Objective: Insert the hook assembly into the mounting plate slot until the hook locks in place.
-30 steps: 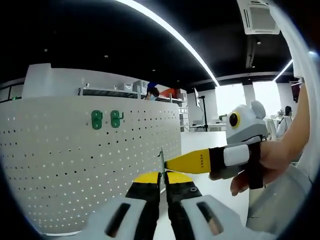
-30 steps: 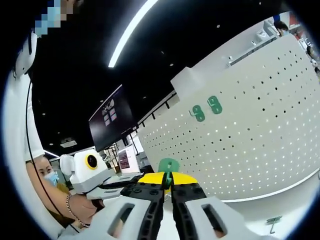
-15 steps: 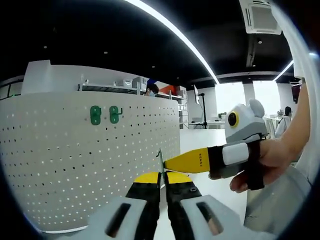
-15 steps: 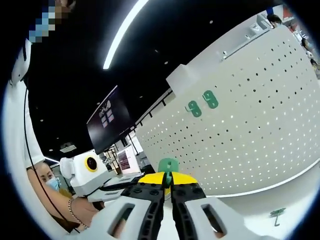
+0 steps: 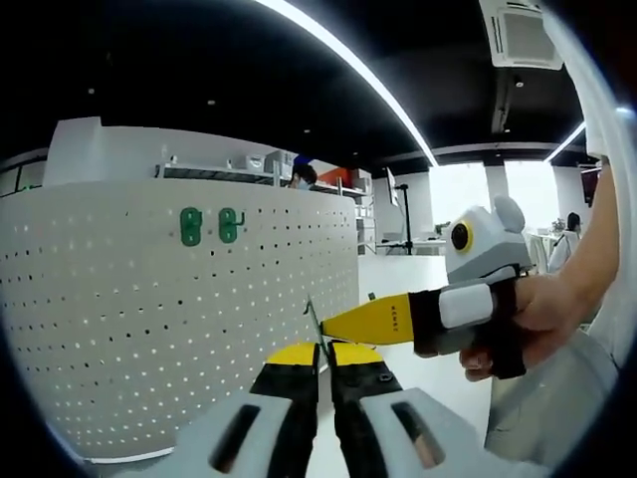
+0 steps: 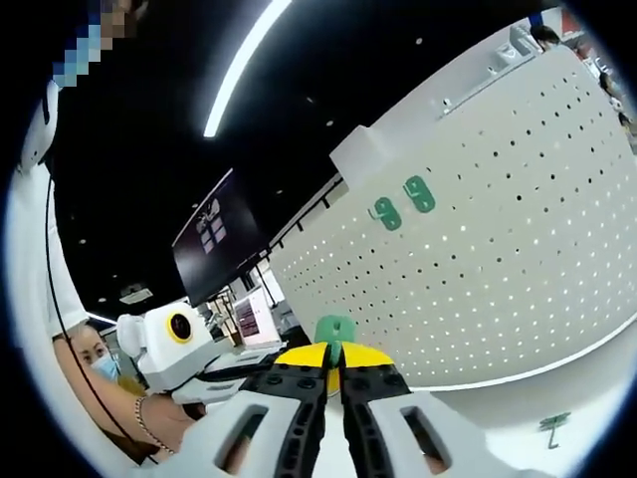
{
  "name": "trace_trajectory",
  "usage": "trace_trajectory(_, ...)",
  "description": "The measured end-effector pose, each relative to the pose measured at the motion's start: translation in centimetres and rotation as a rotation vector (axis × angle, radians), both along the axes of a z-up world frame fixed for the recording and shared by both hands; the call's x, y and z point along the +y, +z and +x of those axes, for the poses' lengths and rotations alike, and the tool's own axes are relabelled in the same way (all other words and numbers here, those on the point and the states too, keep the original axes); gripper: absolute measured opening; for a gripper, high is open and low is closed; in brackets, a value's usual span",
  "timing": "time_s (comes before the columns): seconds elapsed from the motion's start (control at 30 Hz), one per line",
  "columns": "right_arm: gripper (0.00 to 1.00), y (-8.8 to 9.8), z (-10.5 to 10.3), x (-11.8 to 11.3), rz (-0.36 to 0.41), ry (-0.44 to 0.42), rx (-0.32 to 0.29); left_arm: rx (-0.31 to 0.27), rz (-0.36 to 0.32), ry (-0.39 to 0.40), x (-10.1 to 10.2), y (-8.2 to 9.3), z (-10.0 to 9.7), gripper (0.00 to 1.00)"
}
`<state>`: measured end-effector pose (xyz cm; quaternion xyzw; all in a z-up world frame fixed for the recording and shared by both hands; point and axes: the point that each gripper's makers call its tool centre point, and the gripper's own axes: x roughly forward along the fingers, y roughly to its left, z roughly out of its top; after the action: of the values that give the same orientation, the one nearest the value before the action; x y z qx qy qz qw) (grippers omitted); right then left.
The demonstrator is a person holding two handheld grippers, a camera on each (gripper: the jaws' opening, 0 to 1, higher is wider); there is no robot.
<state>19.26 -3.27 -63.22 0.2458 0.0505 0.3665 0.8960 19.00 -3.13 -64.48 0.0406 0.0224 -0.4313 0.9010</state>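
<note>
In the left gripper view my left gripper is shut, and a thin grey-green hook piece rises edge-on from between its yellow tips. My right gripper comes in from the right in a person's hand, and its yellow tip meets that piece. In the right gripper view my right gripper is shut on a green hook plate. The left gripper reaches in from the left. A white pegboard stands behind with two green hooks mounted high on it.
The pegboard curves across the right gripper view, with the mounted green hooks on it. A loose green hook lies on the white table at its foot. A person sits behind the left gripper.
The right gripper's tip and the thin piece have risen and tilted slightly left in the left gripper view. Both views shifted a little; both grippers stay shut.
</note>
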Motion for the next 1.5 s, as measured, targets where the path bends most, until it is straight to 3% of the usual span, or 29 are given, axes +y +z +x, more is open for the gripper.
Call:
trace_trajectory(0.53, 0.00, -0.2, -0.2, -0.1, 0.035, -0.003, 0.059, -0.008, 0.003, -0.005, 0.0, 0.0, 0.0, 0.03)
trace_trajectory(1.13, 0.00, -0.2, -0.1, -0.1, 0.020, -0.001, 0.061, 0.001, 0.022, 0.009, 0.0, -0.2, 0.2, 0.05)
trace_trajectory(1.4, 0.00, -0.3, -0.2, 0.1, 0.013, 0.004, 0.060, 0.035, 0.049, 0.017, 0.1, -1.2, 0.2, 0.25)
trace_trajectory(1.5, 0.00, -0.4, -0.1, 0.0, 0.014, 0.004, 0.062, 0.055, 0.065, 0.023, 0.0, -1.8, 0.2, 0.39)
